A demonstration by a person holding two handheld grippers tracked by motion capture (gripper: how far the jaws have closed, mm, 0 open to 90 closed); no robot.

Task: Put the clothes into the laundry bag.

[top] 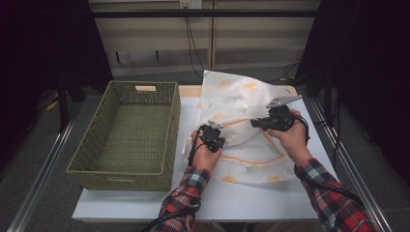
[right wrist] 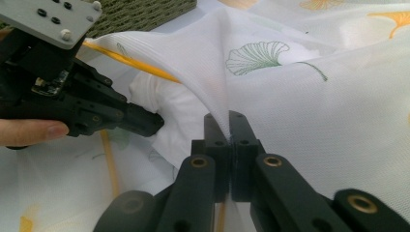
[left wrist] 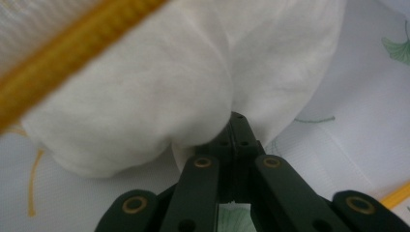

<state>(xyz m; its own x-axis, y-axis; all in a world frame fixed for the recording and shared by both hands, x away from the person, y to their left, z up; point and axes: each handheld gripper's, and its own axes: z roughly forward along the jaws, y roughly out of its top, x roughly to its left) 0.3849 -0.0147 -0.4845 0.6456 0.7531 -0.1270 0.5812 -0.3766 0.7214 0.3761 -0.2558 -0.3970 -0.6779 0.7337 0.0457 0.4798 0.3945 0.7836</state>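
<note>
Nearest the person, bare white tabletop lies open before the front edge. On it, the left gripper, jaws pressed together, pinches a soft white cloth bundle. The right gripper pinches a fold of the thin white gingko-printed pouch with yellow piping that spreads over the table's right half. Just left stands the empty green woven rectangular basket, walling that side; the pouch overhangs the far edge.

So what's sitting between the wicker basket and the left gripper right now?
In the high view, only a narrow strip of bare white table separates the basket from the left gripper, which is shut on the white cloth.
</note>
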